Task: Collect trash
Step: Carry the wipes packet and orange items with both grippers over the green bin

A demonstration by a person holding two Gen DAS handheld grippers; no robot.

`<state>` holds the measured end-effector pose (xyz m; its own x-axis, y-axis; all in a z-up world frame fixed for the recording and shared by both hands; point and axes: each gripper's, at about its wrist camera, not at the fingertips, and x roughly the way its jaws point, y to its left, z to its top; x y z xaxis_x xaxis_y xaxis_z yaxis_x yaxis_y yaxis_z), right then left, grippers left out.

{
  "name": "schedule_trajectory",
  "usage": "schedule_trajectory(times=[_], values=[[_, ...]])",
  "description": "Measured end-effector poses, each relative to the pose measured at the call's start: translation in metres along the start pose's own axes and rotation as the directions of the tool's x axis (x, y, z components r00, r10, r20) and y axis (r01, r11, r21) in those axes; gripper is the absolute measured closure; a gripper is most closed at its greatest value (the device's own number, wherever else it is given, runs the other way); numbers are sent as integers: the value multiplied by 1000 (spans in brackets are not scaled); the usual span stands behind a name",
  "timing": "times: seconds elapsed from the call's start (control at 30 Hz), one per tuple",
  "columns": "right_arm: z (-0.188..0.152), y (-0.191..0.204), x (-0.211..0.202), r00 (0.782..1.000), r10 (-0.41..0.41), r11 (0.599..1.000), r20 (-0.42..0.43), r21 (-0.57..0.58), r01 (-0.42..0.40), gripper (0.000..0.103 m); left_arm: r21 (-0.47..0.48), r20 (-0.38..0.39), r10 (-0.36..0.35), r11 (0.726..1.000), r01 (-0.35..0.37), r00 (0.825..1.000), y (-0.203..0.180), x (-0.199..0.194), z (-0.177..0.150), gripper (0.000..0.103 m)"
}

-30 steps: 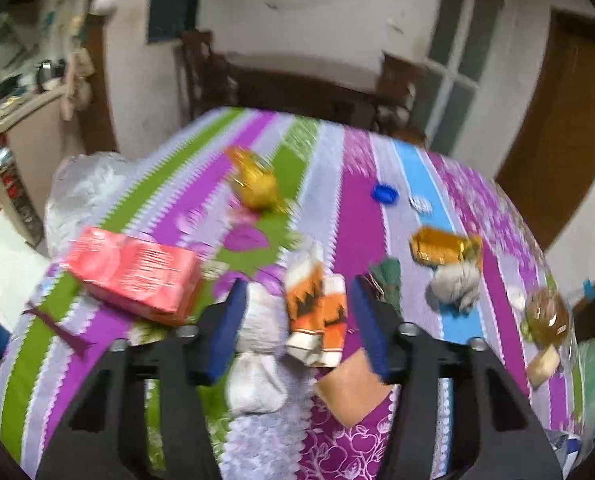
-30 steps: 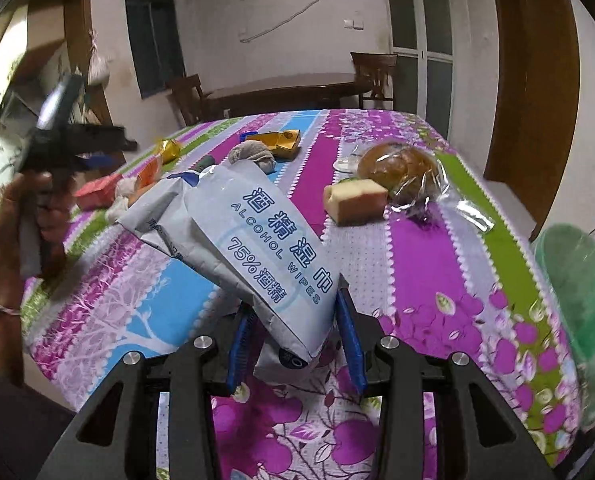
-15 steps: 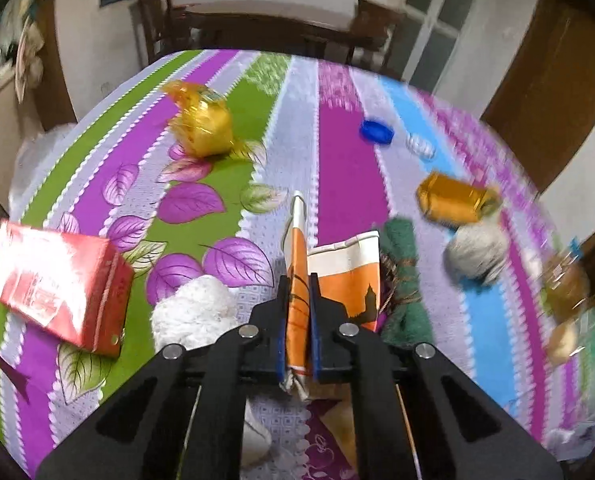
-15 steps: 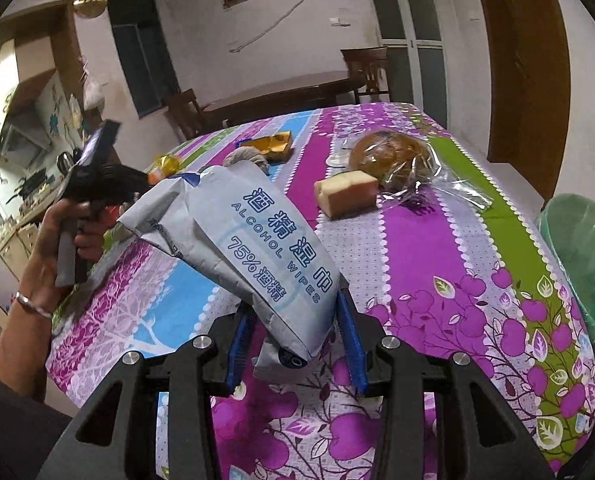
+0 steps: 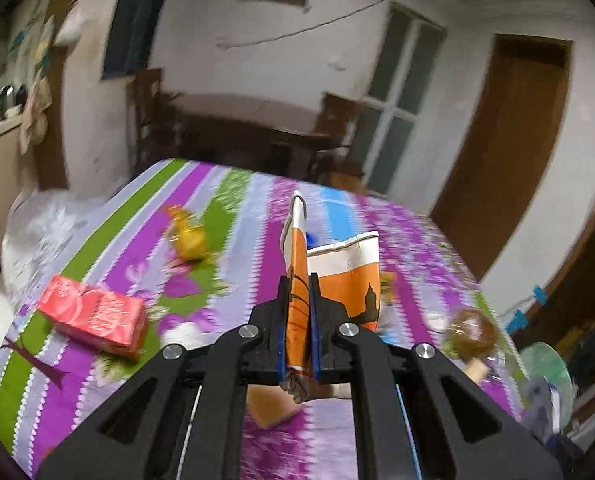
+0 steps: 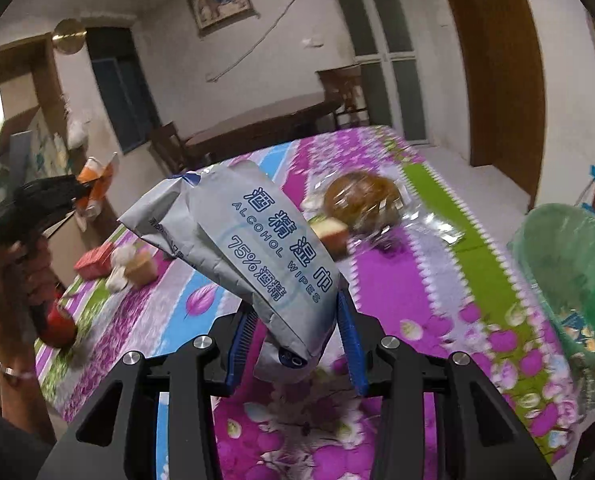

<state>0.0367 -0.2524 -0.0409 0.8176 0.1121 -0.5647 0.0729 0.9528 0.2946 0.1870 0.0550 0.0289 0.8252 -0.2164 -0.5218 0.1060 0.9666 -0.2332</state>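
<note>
Left tongs (image 5: 297, 320) clamped tight on a flattened orange paper cup (image 5: 337, 280), lifted clear of the surface (image 5: 257, 216). Right tongs (image 6: 293, 344) partly open but gripping a grey alcohol wipes pack (image 6: 257, 248), held up in the air, pads pressing its lower end. Two pieces in hand, none binned yet by the look of it. Green-lined bin (image 6: 569, 264) waiting just off the surface edge on the right. Plenty left on the striped cloth: red carton (image 5: 93, 316), gold wrapper (image 5: 189, 240), white crumpled tissue (image 6: 119, 268), bagged bun (image 6: 361, 200), a cake slice (image 6: 329, 232). Early going, probably; carrying both catches to the bin looks like the next job.
</note>
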Motion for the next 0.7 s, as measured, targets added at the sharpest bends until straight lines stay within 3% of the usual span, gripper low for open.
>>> schedule_trajectory(times=[0.23, 0.43, 0.7], values=[[-7, -12, -11, 998, -54, 996, 20, 71, 52, 61, 137, -64, -114, 983, 122, 991, -55, 4, -30, 96], [-16, -17, -15, 997, -74, 993, 15, 92, 72, 61, 169, -150, -146, 971, 171, 978, -69, 13, -63, 96], [-21, -20, -19, 994, -101, 990, 34, 105, 97, 61, 191, -168, -169, 961, 200, 971, -78, 13, -72, 96]])
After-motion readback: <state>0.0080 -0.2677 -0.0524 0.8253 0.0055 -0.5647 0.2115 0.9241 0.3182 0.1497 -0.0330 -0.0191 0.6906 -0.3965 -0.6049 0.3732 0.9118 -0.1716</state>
